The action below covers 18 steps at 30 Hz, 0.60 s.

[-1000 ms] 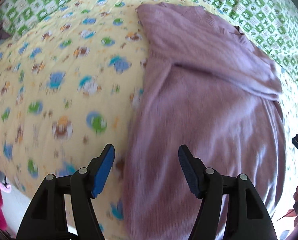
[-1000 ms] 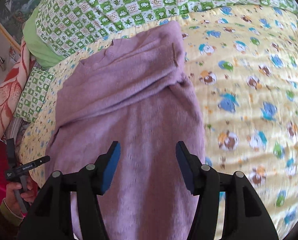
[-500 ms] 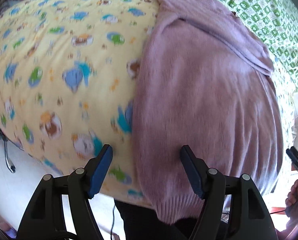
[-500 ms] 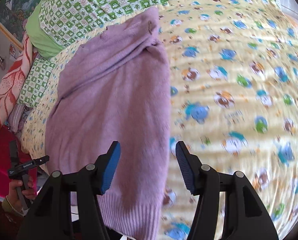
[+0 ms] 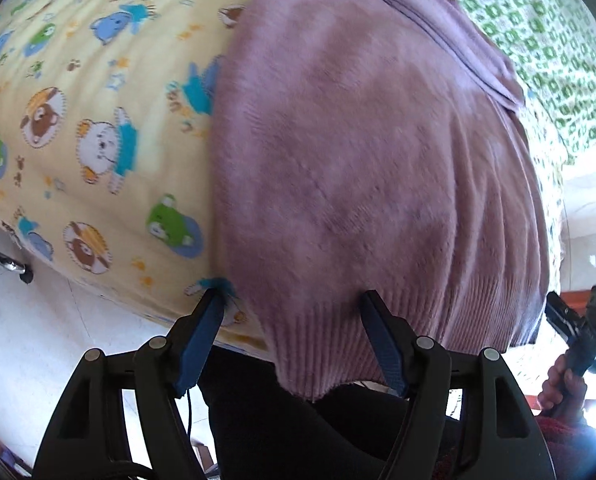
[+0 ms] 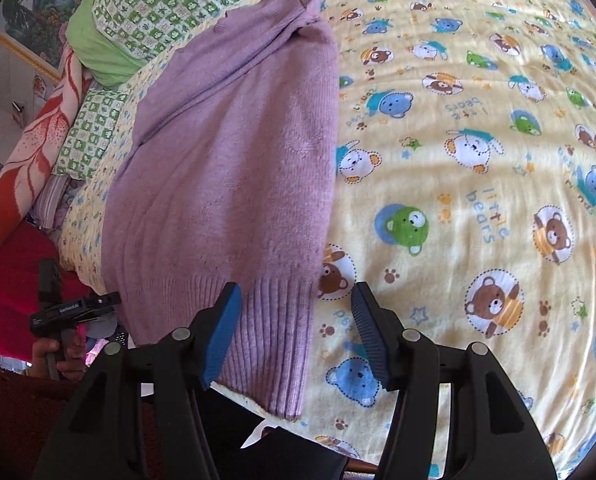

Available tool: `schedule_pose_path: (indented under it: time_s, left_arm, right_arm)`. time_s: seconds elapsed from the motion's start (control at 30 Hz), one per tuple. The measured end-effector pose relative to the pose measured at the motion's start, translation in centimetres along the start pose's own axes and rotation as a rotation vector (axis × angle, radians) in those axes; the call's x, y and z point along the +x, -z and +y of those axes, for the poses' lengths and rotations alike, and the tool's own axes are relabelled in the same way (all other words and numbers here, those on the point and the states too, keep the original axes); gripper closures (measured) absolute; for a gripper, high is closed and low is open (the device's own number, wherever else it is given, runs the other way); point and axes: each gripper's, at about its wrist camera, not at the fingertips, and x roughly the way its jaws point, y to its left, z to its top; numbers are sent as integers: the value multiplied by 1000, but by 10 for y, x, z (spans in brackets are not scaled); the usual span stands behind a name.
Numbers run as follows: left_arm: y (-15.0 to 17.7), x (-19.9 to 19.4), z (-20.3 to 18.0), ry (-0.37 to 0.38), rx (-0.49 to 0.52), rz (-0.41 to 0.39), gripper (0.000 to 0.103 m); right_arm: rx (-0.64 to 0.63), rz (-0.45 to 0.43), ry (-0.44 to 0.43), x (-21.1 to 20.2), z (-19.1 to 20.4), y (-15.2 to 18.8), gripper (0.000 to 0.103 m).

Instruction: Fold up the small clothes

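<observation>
A purple knitted sweater (image 5: 378,160) lies flat on the bed with its sleeves folded in, and its ribbed hem hangs a little over the near edge. My left gripper (image 5: 293,308) is open just above the hem's left corner, with the corner between its blue pads (image 5: 203,336) and no pad pressing. In the right wrist view the sweater (image 6: 233,160) fills the left half. My right gripper (image 6: 295,300) is open over the hem's right corner, its left pad above the ribbing and its right pad over the sheet. Each view shows the other gripper at its side edge, held by a hand.
The bed carries a yellow sheet with cartoon bears (image 6: 478,160). A green checked blanket (image 6: 157,0) lies at the far end, and a red and orange floral blanket (image 6: 29,152) is bunched at the left. White floor (image 5: 37,340) and a metal frame (image 5: 1,264) show below the bed edge.
Both grippers have drawn back from over the sweater's body to the near edge of the bed and sunk lower. The hem corners now sit between their fingers. The sweater has not moved.
</observation>
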Motion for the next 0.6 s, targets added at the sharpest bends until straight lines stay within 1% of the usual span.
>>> schedule_pose_path:
  time_s: [0.03,0.07,0.1,0.13,0.2,0.23,0.27,0.3,0.37,0.4,0.6]
  left_arm:
    - [3,0,-2,1,8,-3,36]
    - [3,-1,-4,4,13,-5,43]
    - [5,-1,-7,10,20,-9,51]
    - [4,-3,-7,22,25,-10,56]
    - [3,-3,-11,31,26,-16,75]
    - [1,-4,-10,39,25,-16,79]
    - [1,-6,-10,45,23,-20,87]
    - [3,-8,-10,51,27,-27,91]
    - [0,-15,-9,53,40,-38,94]
    - [2,-20,-10,56,51,-49,95]
    - [7,-50,-18,113,78,-110,96]
  right_arm:
    - [2,2,-8,1,1,1,45]
    - [5,3,-19,3,1,1,45]
    - [8,5,-34,5,1,1,45]
    - [12,6,-47,7,0,0,44]
    - [29,5,-74,11,1,-2,44]
    - [41,2,-88,13,1,-2,44]
    - [55,-2,-107,14,0,-3,46]
    - [70,-5,-126,16,-1,-4,50]
    - [75,6,-131,20,-1,-4,92]
    - [83,22,-133,22,-3,-4,92]
    - [76,1,-204,2,-11,3,93]
